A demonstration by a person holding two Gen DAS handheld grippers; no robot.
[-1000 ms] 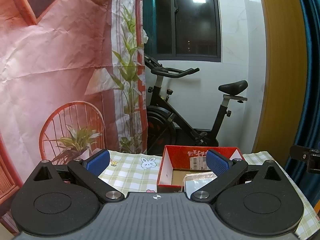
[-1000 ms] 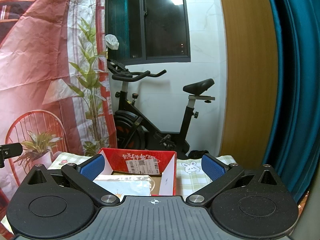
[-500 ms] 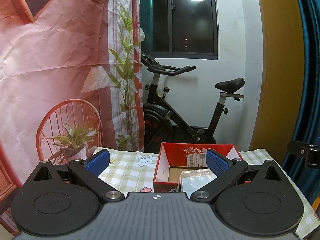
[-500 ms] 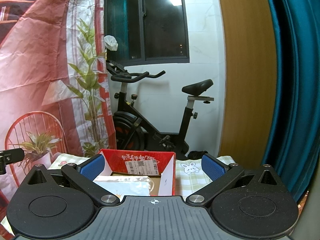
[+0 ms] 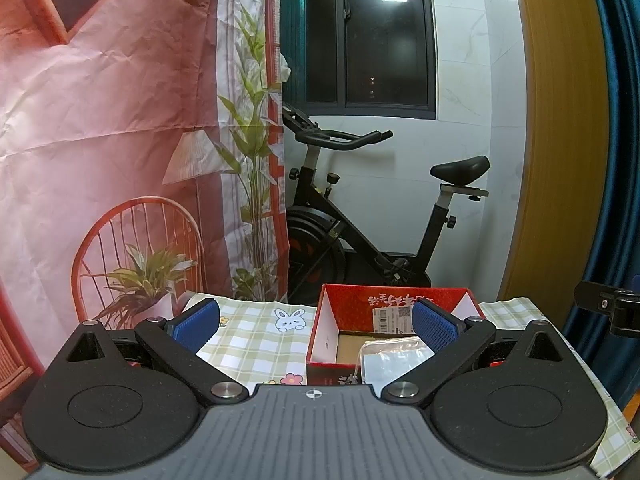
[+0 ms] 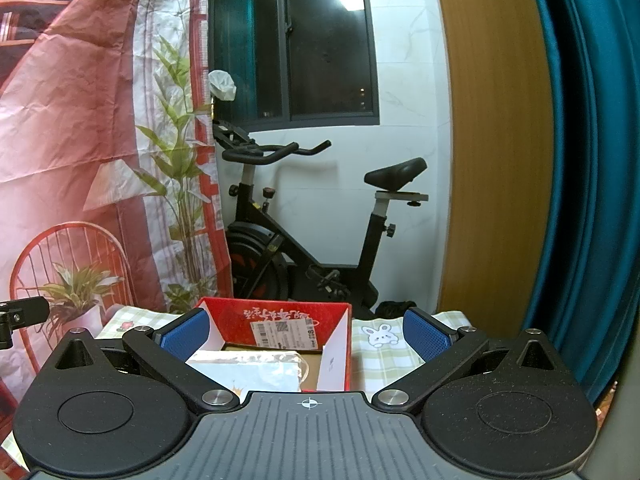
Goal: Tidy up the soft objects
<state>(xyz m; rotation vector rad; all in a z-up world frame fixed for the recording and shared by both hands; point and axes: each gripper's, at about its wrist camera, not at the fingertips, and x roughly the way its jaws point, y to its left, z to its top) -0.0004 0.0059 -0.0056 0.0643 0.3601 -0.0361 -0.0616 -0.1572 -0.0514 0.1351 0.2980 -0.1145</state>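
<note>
A red cardboard box (image 5: 348,320) stands open on a green checked tablecloth (image 5: 256,336); it also shows in the right wrist view (image 6: 280,320). A soft clear-plastic packet (image 5: 390,362) lies in the box, seen again in the right wrist view (image 6: 256,370). My left gripper (image 5: 316,322) is open and empty, held above the table in front of the box. My right gripper (image 6: 306,332) is open and empty, also in front of the box. The right gripper's edge (image 5: 608,308) shows at the right of the left wrist view.
A black exercise bike (image 5: 360,232) stands behind the table. A printed pink backdrop (image 5: 100,120) hangs at the left. A wooden panel (image 6: 488,140) and a blue curtain (image 6: 588,160) are at the right.
Both grippers have stayed open. The left view has shifted slightly, so the box sits a little more to the left and lower. The right view has barely changed.
</note>
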